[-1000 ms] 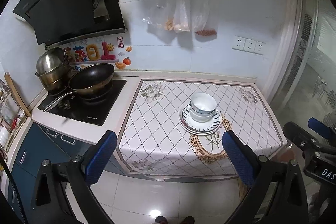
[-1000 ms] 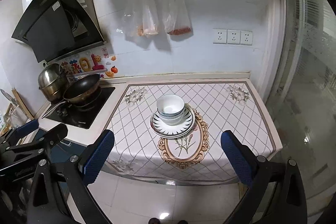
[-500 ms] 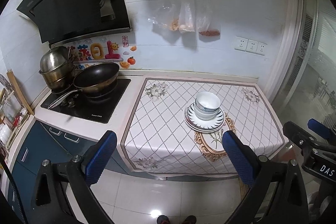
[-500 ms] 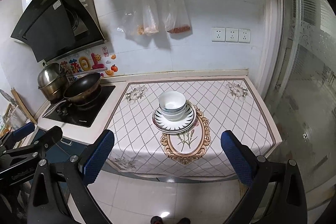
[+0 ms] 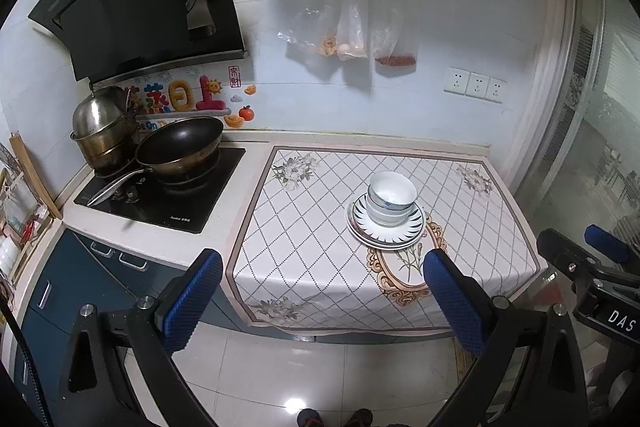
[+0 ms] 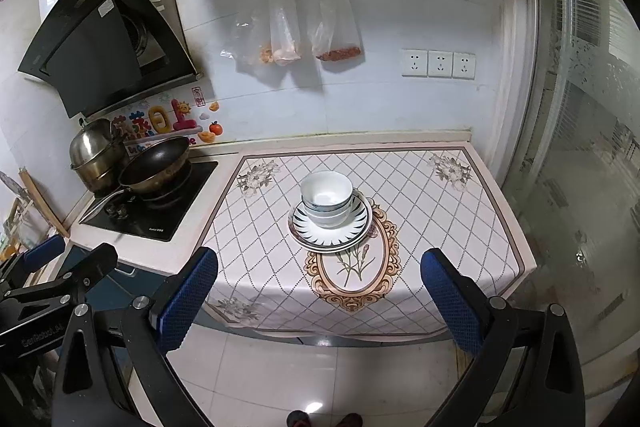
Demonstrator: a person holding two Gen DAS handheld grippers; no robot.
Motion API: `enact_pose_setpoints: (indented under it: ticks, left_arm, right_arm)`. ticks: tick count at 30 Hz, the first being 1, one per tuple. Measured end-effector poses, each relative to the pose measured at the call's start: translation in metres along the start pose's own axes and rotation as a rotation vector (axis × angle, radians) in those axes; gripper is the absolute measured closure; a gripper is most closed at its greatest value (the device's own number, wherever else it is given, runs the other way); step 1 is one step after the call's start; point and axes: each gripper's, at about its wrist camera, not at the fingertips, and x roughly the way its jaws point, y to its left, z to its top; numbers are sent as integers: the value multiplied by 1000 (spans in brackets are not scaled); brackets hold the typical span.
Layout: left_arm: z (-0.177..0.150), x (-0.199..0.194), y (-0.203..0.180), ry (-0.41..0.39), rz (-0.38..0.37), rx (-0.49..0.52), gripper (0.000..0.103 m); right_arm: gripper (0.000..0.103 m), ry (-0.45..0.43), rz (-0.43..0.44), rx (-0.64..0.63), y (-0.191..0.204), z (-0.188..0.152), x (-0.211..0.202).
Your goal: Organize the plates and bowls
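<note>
Nested bowls sit on stacked plates at centre frame, resting on the patterned cloth that covers the counter. At least 2 bowls and 2 plates show; an exact count is hard to make out. The left gripper and the right gripper both hang in the lower frame, fingers spread wide and holding nothing, well short of the counter edge. The stack looks already gathered, so the step in hand is judged either a finished arrangement or an approach not yet begun. Any next move calls for closing the distance and seizing a bowl rim squarely. At left of frame stand a wok and steel pot on the hob. Shoe tips are cut off at the bottom edge; the bowls hide the plates' centres.
</note>
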Motion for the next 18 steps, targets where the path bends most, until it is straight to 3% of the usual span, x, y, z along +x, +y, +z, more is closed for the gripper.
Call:
enact_pose_setpoints:
  ticks: [18]
  left_arm:
    - [6,3,-4,-15,-5,11,0]
  right_arm:
    - [0,8,-10,8,-10,-1,6]
